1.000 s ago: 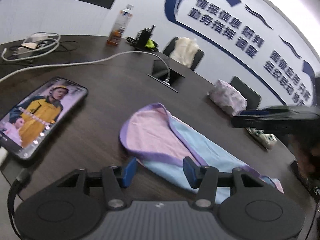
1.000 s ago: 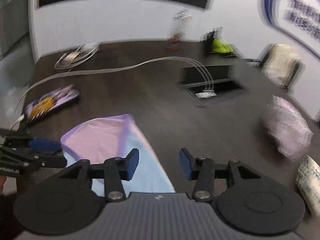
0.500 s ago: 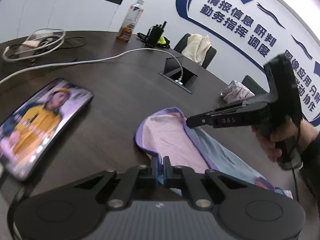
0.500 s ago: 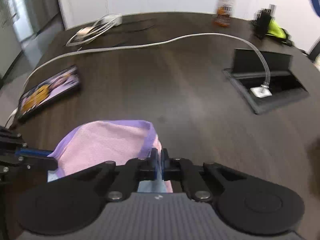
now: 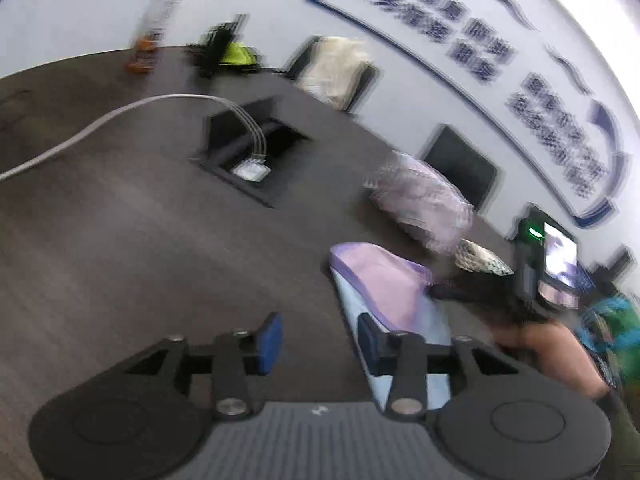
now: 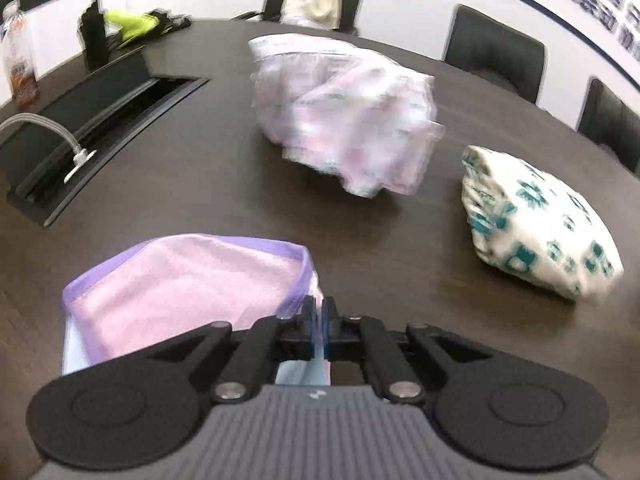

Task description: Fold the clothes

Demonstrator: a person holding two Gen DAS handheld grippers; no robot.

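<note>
Pink-and-blue garment (image 6: 180, 280) lies partly doubled over on the table (image 6: 200, 184), your right gripper (image 6: 319, 320) pinching its purple hem, left gripper (image 5: 318, 340) spread empty, two bundles likely unfolded.

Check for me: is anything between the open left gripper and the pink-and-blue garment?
Nothing visible. The left gripper hangs open with bare table between its fingers, and the pink-and-blue garment lies right beside it. The right gripper is shut on the garment's far edge.
</note>
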